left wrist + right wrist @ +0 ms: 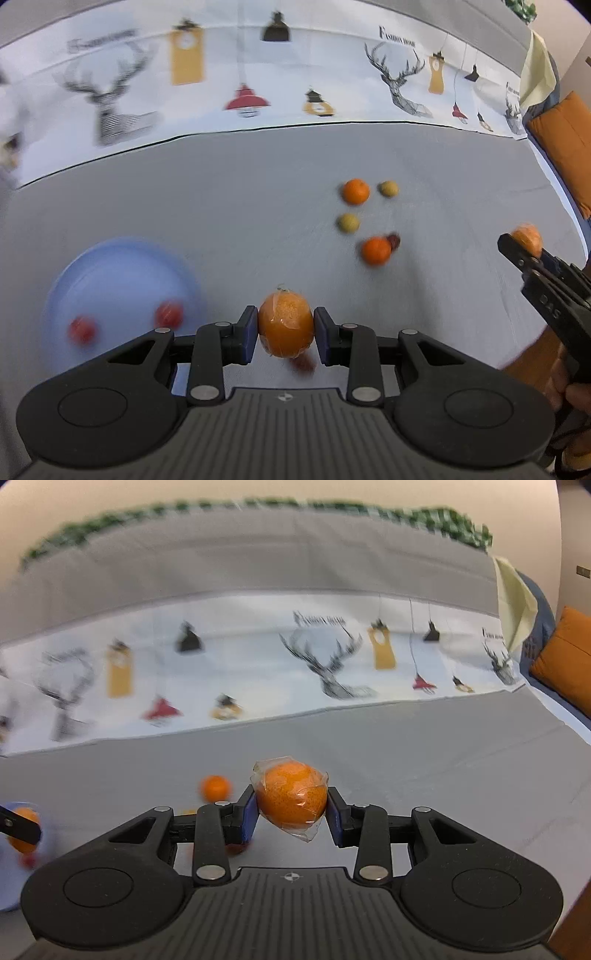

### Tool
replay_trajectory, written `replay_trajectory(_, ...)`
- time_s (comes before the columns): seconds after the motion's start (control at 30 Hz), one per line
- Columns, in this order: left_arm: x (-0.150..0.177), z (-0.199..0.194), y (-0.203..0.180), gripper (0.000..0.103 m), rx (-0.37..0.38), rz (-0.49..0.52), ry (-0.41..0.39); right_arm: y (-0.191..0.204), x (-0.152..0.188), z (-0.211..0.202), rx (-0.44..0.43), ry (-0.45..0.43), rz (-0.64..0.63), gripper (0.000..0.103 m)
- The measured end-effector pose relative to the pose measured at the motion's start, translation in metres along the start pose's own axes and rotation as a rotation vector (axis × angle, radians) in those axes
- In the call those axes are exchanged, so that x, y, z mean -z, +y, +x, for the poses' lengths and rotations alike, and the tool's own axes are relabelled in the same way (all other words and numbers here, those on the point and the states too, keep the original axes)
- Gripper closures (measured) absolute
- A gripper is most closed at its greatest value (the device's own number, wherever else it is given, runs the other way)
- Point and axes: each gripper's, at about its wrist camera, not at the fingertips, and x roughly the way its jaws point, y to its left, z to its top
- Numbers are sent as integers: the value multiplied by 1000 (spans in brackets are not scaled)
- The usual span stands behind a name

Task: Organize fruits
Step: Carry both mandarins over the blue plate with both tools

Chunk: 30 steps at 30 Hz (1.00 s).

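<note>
My left gripper (285,329) is shut on a plastic-wrapped orange (286,325), held above the grey table just right of a blue plate (110,273) that holds two red fruits (168,314). My right gripper (291,808) is shut on another plastic-wrapped orange (291,795); it also shows in the left wrist view (526,242) at the far right. Loose on the table lie two oranges (355,191), two small yellow-green fruits (348,223) and a dark red fruit (394,240). A red fruit (303,363) lies under my left gripper.
A white cloth printed with deer and lamps (258,85) covers the table's far side. An orange cushion (565,147) sits at the right edge. In the right wrist view, the left gripper with its orange (22,829) is at the far left over the plate.
</note>
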Motion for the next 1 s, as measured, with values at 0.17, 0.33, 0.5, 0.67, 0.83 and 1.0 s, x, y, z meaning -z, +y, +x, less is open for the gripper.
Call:
replay_trajectory(0.17,62,-63,26,67,-43,-60,-2,41,15,-83,-148,13,11,64)
replay_trajectory(0.33,116,-107,49,67,-63,-111,-18,85,28,-145,-285,45,-1,63)
replay_trajectory(0.5,160,-144,69,67,-76,-153,-55,126,45,-200,-373,41,-67,63)
replay_trajectory(0.67,191,-171,78,67,-95,-162,-120,157,58,-234,-422,14,-168,63)
replay_trajectory(0.83,210,-190,88,67,-81,-198,-172,175,60,-257,-434,-21,-228,64)
replay_trajectory(1.0,221,-205,95,67,-69,-220,-205,187,60,-271,-444,-39,-276,63)
